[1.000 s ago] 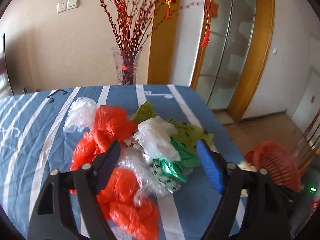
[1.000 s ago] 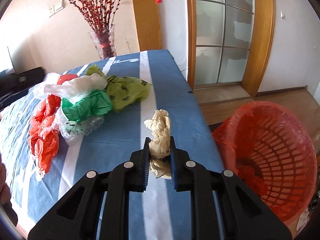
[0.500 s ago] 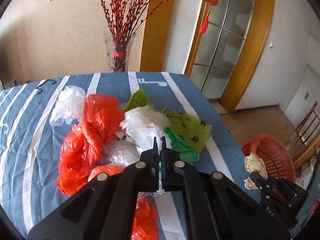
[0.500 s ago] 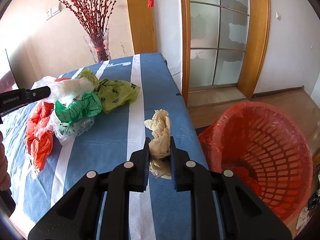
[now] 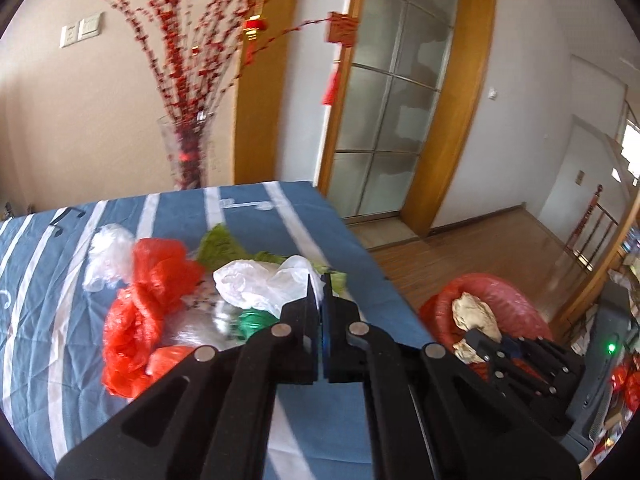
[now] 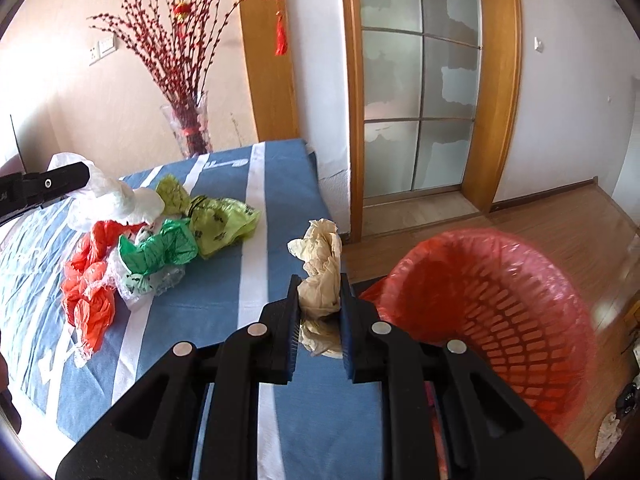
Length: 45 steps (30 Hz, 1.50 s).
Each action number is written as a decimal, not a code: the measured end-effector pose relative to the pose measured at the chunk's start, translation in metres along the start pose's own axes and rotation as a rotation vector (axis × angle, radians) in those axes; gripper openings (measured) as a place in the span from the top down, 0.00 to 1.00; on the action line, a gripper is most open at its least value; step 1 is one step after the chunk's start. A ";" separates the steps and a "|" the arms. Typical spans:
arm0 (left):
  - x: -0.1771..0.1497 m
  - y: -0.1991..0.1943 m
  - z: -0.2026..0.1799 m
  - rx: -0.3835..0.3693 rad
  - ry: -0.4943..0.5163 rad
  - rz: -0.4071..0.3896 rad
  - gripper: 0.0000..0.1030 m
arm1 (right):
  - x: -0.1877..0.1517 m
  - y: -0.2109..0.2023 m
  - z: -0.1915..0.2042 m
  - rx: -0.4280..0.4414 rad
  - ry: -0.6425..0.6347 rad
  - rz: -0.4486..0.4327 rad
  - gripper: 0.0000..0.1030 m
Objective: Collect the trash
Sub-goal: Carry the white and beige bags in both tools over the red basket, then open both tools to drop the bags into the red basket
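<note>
Table (image 6: 280,208) edge runs close by the right gripper (image 6: 320,304), and just past that edge, lower down on the wood floor (image 6: 540,216), stands the red basket (image 6: 520,320) with its mouth wide open. Between table and glass door (image 6: 420,112) the floor lies bare.

That right gripper is clamped on a cream paper wad (image 6: 320,276), which sticks up crumpled above the pads, over the table's corner and beside the basket rim. The left wrist view shows the same wad (image 5: 474,314) from the side, set against the basket (image 5: 500,300) behind it, with the right gripper (image 5: 480,344) black below it.

Left gripper (image 5: 319,304) has its jaws pressed together on a thin fold of the white bag (image 5: 260,284); the bag trails back onto the heap. Only the right wrist view shows this from outside: the left gripper (image 6: 86,176) comes in from the left edge with the white bag (image 6: 116,200) hanging off its tip.

Heap on the striped cloth: red bags (image 6: 88,280), a green bag (image 6: 160,248), a yellow-green bag (image 6: 224,224) with dark prints (all crumpled, touching one another). A clear bag (image 5: 106,256) at the heap's far side shows only from the left wrist. Vase (image 6: 192,128) of red twigs stands beyond the table's far end.
</note>
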<state>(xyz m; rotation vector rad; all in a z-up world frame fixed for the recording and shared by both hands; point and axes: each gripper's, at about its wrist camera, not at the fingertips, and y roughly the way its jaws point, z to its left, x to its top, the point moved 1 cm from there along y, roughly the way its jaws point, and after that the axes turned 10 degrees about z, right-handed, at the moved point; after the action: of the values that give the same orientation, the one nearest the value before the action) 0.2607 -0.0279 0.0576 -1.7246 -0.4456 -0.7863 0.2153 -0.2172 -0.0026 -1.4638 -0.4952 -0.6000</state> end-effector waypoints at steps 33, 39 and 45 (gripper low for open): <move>-0.028 0.055 -0.220 -0.387 0.268 0.137 0.97 | -0.023 -0.066 -0.175 -0.171 0.265 -0.059 0.83; -0.036 0.080 -0.227 -0.407 0.270 0.188 0.97 | -0.020 -0.060 -0.183 -0.152 0.282 -0.054 0.83; -0.042 0.101 -0.226 -0.403 0.266 0.238 0.94 | -0.020 -0.051 -0.185 -0.128 0.288 -0.037 0.82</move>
<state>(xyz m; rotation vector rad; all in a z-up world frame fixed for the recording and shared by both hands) 0.2348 -0.2681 -0.0100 -1.9601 0.1080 -0.9587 0.1571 -0.4005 0.0131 -1.4610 -0.2622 -0.8703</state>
